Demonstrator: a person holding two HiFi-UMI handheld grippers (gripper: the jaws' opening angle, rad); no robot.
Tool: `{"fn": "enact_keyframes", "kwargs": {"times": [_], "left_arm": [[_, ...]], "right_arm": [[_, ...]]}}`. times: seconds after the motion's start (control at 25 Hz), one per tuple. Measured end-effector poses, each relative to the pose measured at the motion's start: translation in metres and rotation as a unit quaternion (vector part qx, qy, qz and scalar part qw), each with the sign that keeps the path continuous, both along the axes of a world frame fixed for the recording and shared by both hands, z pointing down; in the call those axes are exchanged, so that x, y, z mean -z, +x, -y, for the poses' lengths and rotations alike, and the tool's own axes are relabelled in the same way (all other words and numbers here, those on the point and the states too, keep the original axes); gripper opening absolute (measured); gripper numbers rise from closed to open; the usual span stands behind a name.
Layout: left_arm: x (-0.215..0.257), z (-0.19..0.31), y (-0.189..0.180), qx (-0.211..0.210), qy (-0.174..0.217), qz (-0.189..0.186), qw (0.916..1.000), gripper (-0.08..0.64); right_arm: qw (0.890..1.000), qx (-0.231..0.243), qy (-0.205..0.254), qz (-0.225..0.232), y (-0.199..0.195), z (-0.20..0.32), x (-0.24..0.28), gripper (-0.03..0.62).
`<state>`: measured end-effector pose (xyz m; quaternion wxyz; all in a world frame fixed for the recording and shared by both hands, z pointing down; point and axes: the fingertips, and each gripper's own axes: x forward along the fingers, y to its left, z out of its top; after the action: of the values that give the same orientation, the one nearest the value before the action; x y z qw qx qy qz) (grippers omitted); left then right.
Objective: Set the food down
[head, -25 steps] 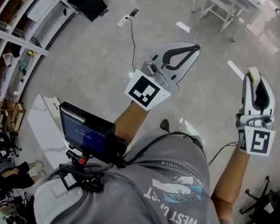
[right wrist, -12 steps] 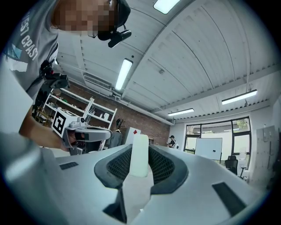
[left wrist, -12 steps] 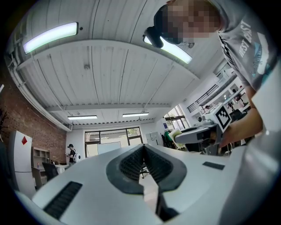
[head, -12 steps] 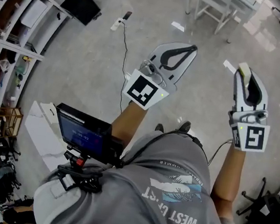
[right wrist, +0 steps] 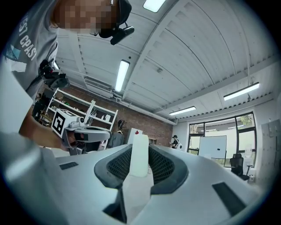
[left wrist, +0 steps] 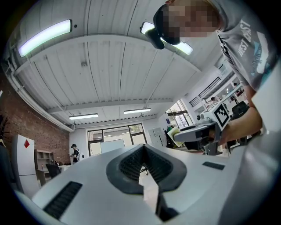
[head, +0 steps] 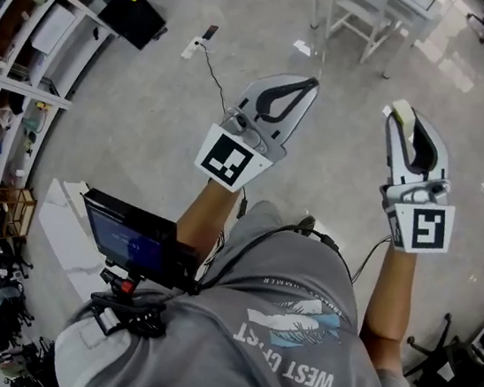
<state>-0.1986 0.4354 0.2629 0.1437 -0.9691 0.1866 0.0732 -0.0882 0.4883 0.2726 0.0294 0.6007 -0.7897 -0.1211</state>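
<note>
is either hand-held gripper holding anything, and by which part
The right hand-held gripper pinches a pale flat rectangular piece of food by its lower end; its top pokes past the jaw tips. The left hand-held gripper is shut, empty.

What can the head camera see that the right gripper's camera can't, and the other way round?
Only the head view shows the grey floor and the power strip lying on it, with its cable. Only the right gripper view shows the ceiling lights, the brick wall and the whiteboard. Both show the right gripper shut on a pale piece of food, and the left gripper, shut with nothing in it.
</note>
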Motion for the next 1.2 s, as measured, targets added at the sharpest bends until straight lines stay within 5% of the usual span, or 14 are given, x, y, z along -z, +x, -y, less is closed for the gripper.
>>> {"fn": "enact_keyframes", "kwargs": {"times": [0.92, 1.2], "left_arm": [[0.002, 0.132, 0.019, -0.049, 0.005, -0.002, 0.9988, 0.008], [-0.011, 0.182, 0.053, -0.049, -0.009, 0.006, 0.9987, 0.008]], "right_arm": [[0.999, -0.05, -0.006, -0.014, 0.017, 0.122, 0.004, 0.101], [0.999, -0.05, -0.017, -0.013, 0.048, 0.173, -0.002, 0.101]]}}
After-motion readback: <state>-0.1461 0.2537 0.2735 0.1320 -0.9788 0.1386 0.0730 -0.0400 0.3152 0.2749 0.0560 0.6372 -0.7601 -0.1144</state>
